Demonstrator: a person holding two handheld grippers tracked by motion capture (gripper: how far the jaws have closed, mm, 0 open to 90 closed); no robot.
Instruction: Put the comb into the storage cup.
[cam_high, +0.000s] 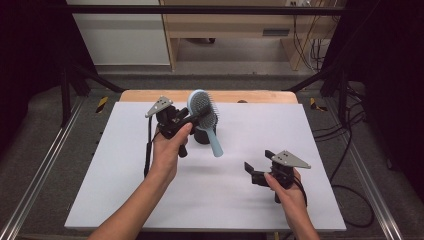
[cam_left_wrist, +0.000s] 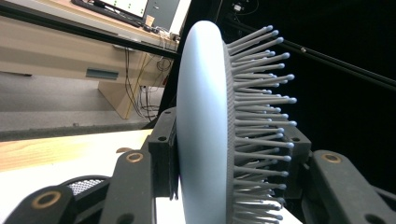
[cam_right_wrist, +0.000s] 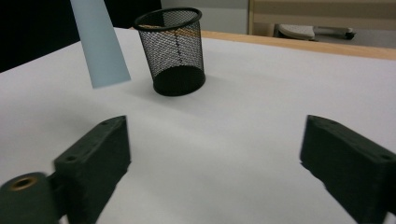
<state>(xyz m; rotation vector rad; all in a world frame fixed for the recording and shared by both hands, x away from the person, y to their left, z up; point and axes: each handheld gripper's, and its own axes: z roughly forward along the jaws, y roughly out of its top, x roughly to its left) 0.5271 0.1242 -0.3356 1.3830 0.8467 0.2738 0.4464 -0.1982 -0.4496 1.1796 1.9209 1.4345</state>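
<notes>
Nearest, the right gripper (cam_high: 256, 172) hovers low over the white counter (cam_high: 150, 200), jaws wide with nothing between them. Beyond it, the left gripper (cam_high: 192, 119) clamps the head of the pale blue hairbrush (cam_high: 204, 111), held aloft just above the mesh cup (cam_right_wrist: 173, 49). The brush's long axis runs steeply, handle down and slightly toward the person, bristles facing right. Judged step: carrying it to the cup; next, line the handle tip over the rim and lower.

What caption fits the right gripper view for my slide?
Open right gripper low over the white table, facing a black mesh cup and the hairbrush's pale blue handle.
</notes>
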